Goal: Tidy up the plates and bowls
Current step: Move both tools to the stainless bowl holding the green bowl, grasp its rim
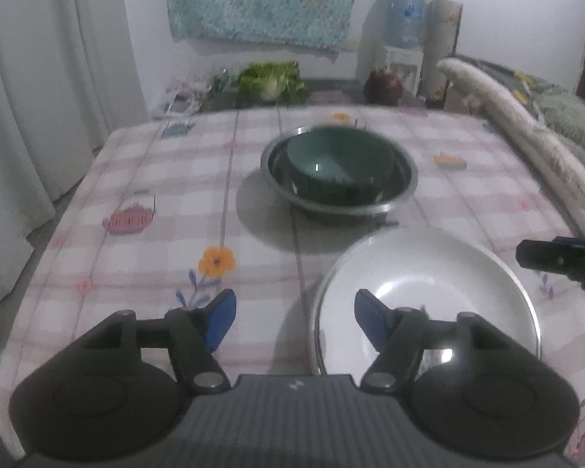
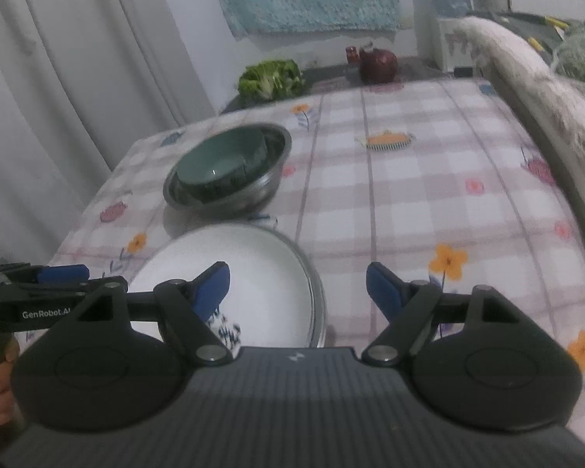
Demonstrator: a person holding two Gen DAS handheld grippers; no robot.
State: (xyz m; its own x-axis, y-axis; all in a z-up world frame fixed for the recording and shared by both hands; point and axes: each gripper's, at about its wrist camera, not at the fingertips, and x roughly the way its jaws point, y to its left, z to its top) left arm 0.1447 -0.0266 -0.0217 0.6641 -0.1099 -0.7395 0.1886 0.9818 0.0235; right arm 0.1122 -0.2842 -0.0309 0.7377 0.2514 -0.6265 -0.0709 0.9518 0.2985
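Left wrist view: the left gripper (image 1: 295, 319) is released, its blue pads wide apart with nothing between them, above the checked table (image 1: 144, 257). A white plate (image 1: 429, 296) lies just ahead to its right. Beyond it a green bowl (image 1: 339, 167) sits inside a steel bowl (image 1: 403, 191).

Right wrist view: the right gripper (image 2: 298, 290) is released too, empty, with the white plate (image 2: 261, 273) under its left pad. The green bowl (image 2: 222, 167) rests nested in the steel bowl (image 2: 269, 183) farther back.
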